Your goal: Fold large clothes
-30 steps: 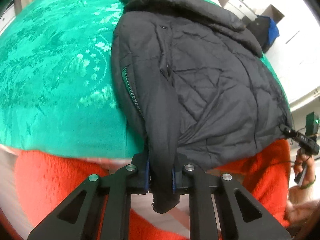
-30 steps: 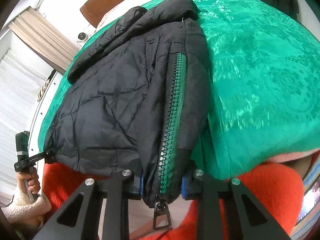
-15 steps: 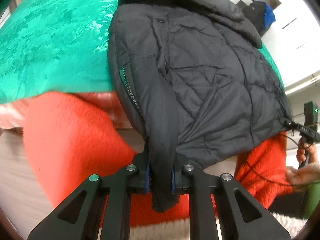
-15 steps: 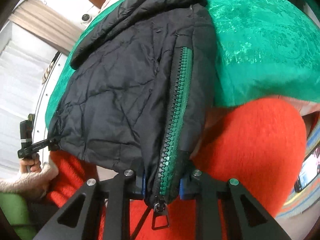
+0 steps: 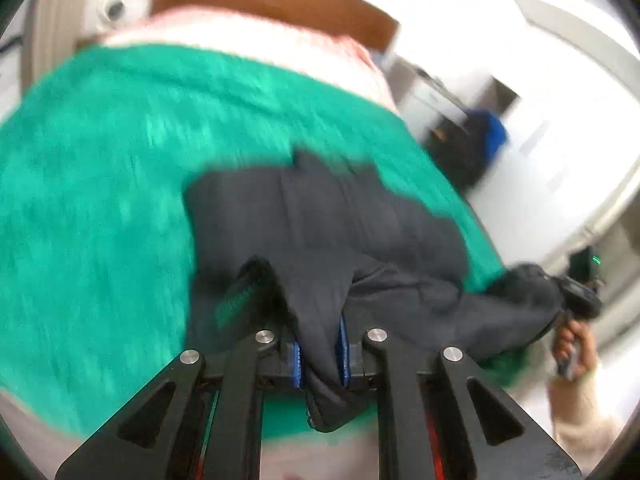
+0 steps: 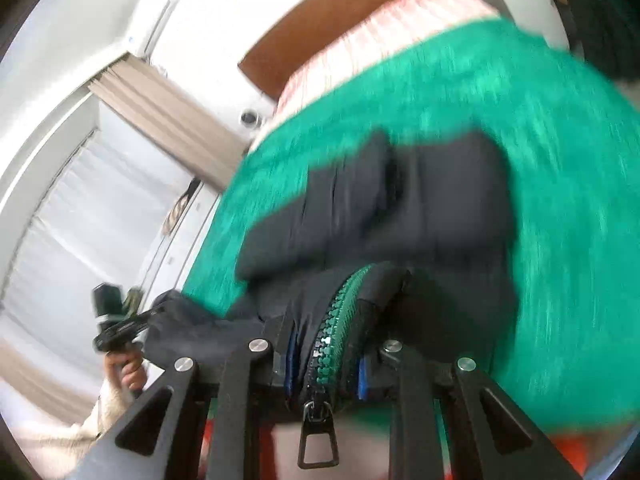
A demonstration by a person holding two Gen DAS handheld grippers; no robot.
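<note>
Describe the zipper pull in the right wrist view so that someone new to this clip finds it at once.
Start at the green bedspread and the black jacket lying on it. Follow the jacket's green zipper teeth down into the right claw, which is shut on that hem. The zipper pull dangles just below: a black metal tab with a rectangular opening, the only hanging hardware there.

Left wrist view: sits just behind its own fingers, angled down across the green bedspread [image 5: 100, 200] toward the brown headboard [image 5: 276, 4]. Right wrist view: same close, downward slant from the other side. Both share the black jacket [image 5: 320, 232], bedspread, headboard; both blurred.
</note>
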